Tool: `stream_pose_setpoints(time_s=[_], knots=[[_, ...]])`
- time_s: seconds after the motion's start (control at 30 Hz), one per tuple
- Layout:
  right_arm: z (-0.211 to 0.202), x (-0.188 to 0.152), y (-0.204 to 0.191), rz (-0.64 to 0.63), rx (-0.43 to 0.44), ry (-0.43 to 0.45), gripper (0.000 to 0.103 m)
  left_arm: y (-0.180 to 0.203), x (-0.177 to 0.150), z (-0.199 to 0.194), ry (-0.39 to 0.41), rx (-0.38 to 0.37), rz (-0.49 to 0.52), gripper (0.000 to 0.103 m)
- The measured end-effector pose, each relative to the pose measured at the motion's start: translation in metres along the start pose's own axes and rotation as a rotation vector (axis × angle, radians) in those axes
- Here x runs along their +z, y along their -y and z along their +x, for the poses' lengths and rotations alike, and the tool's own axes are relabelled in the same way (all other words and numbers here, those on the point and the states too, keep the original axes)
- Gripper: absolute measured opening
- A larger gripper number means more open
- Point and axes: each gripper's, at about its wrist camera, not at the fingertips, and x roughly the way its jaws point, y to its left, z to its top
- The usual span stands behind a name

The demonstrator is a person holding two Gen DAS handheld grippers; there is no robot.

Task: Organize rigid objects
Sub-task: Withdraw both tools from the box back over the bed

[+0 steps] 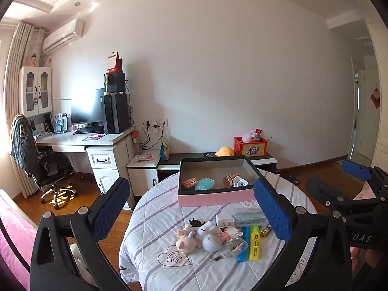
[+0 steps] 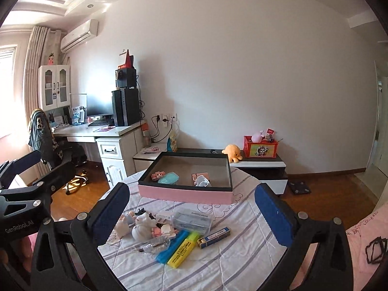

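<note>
Had left tongs (image 1: 191, 214) and right tongs (image 2: 191, 214) spread wide, both empty, above quilt (image 2: 232, 262). Loose pile lay near edge: highlighter (image 2: 181, 251), figurine (image 2: 143, 226), clear case (image 2: 194, 220). Box (image 2: 186, 194) beyond, partly filled. Judged highlighter light, stiff, slick plastic; would pinch mid-barrel. Figurine rounded, looked breakable.

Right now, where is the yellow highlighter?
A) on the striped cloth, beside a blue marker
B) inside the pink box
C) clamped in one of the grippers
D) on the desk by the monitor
A: the yellow highlighter lies on the striped cloth, alongside the blue marker, outside the pink box.
</note>
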Motion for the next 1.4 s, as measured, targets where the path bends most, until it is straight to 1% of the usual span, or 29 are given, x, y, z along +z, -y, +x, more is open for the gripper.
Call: stream_pose_setpoints(time_s=[0.13, 0.27, 0.47, 1.0, 1.27, 1.4], knots=[[-0.02, -0.002, -0.003, -0.004, 0.001, 0.018, 0.103, 0.003, -0.001, -0.018, 0.001, 0.014, 0.016, 0.103], [-0.038, -0.003, -0.007, -0.008, -0.003, 0.039, 0.103, 0.005, -0.001, -0.036, 0.03, 0.031, 0.011, 0.103], [-0.05, -0.003, -0.01, -0.013, -0.007, 0.061, 0.103, 0.006, 0.001, -0.046, 0.05, 0.046, 0.008, 0.103], [-0.049, -0.005, -0.014, -0.013, -0.005, 0.053, 0.103, 0.007, 0.002, -0.044, 0.044, 0.052, 0.006, 0.103], [-0.031, -0.012, -0.012, -0.013, -0.006, 0.01, 0.103, 0.009, -0.011, -0.021, -0.002, 0.043, -0.001, 0.103], [-0.013, -0.022, -0.008, -0.008, -0.009, -0.036, 0.103, 0.009, -0.024, 0.0, -0.056, 0.029, -0.007, 0.103]])
